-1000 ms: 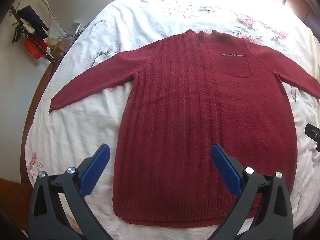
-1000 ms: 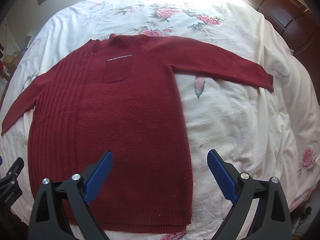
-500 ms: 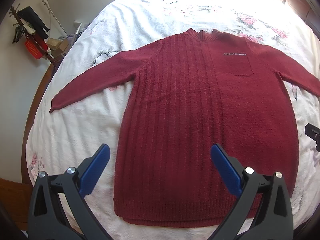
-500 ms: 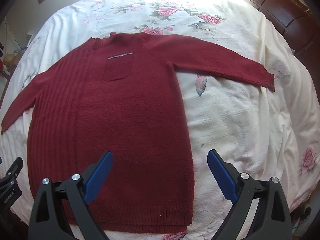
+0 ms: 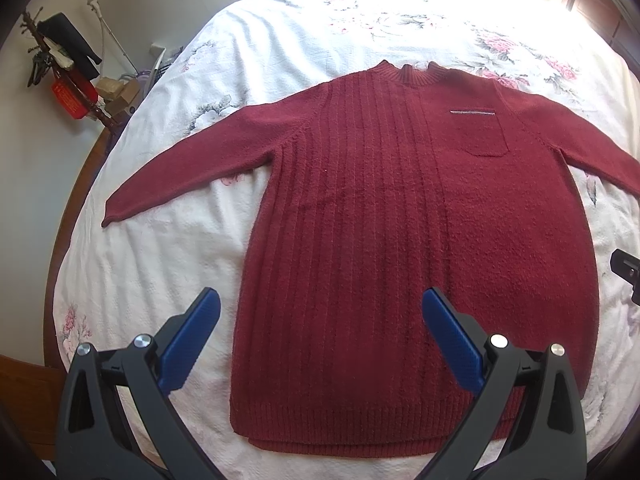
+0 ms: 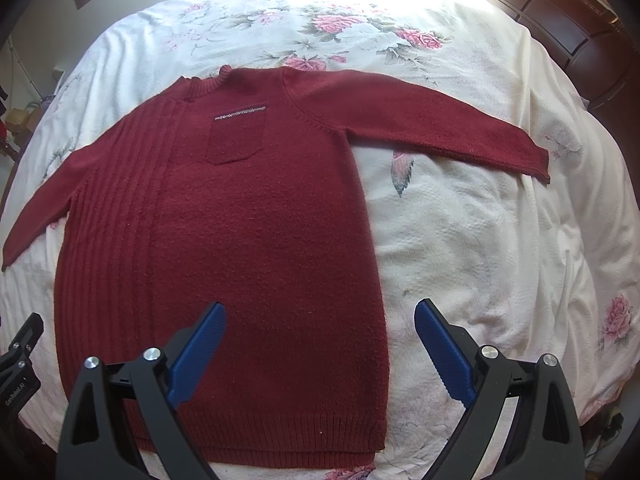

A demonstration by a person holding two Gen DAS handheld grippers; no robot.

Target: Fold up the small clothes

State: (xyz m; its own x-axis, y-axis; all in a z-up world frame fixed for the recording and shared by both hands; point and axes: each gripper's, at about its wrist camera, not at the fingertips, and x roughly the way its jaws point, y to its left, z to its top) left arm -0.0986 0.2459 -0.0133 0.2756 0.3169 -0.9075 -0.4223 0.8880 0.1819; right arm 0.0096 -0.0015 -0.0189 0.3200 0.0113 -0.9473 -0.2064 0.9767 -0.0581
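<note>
Left wrist view: the sweater [image 5: 420,240] lies flat and face up on the bed [image 5: 160,248], collar away from the camera, hem nearest it, with the pocket [image 5: 482,136] on the chest. The sleeve on the left of this view [image 5: 192,172] stretches out straight over the bedspread; the other one runs off the right edge. No fold shows anywhere, so by my reading the folding has not begun and all of it is left: both sleeves in, then the body. The left gripper [image 5: 316,320] hangs above the hem area with its fingers spread wide and nothing between them. Compared with a second ago, the sweater sits a touch lower and to the right in the view, so the gripper has drifted only slightly; the cloth itself looks unmoved.

Right wrist view: the same sweater [image 6: 256,248] lies spread out, its right-hand sleeve [image 6: 420,124] extended flat toward the bed's edge, cuff unturned. The right gripper [image 6: 320,324] hovers over the lower right side of the body, fingers wide apart and empty. A dark headboard [image 6: 560,12] stands at the upper right. Against the earlier frame the picture is almost the same, with only a faint shift in framing and no change to the garment.
</note>
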